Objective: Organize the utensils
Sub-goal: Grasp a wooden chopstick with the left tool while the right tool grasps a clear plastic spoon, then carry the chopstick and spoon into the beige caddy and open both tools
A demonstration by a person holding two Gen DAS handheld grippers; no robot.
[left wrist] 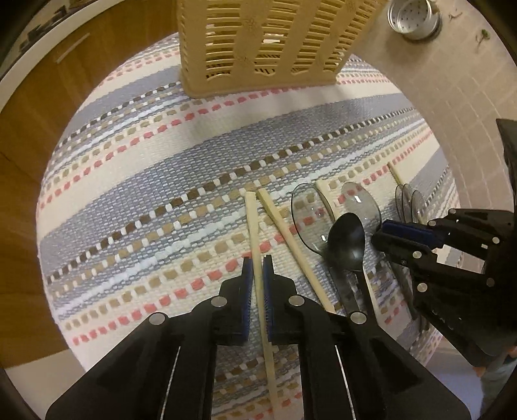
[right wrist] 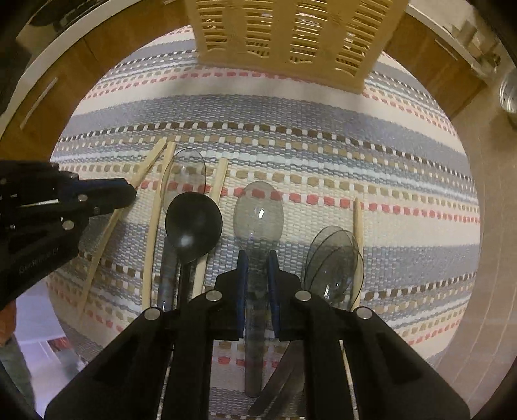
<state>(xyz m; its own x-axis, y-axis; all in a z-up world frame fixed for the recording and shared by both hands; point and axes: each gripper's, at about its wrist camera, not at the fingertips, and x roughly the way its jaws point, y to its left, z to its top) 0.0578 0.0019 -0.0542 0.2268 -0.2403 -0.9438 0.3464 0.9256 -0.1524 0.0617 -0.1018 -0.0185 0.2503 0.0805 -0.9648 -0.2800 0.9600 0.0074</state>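
The left gripper [left wrist: 258, 274] is straddling 1 wooden chopstick [left wrist: 255, 239] that is lying on the striped mat [left wrist: 145, 200]; its blue pads are sitting narrowly on either side of the stick, and I cannot tell whether they are actually pinching it. Just to that gripper's right, a second chopstick [left wrist: 284, 232] is lying at a slant. The right gripper [right wrist: 258, 274] is straddling the handle of a clear spoon [right wrist: 258, 213] in the same way, pads close on both sides, with contact unclear. To the left of that gripper, a black spoon [right wrist: 193, 223] is resting with its bowl overlapping another clear spoon [right wrist: 185, 174], and a third chopstick [right wrist: 211, 219] is lying beside them. To its right, a stack of clear spoons [right wrist: 336, 261] is nesting together, at least 3 as far as I can tell, with a fourth chopstick [right wrist: 357, 232] touching the stack's far side. That is making 4 chopsticks and 1 black spoon in all. Ahead of both grippers, well apart from the utensils, the beige slotted basket [left wrist: 265, 48] is standing on the mat; its inside is not showing. Beyond it, off the mat to the right, a perforated metal cup [left wrist: 415, 17] is sitting on the tiled floor [left wrist: 452, 97].
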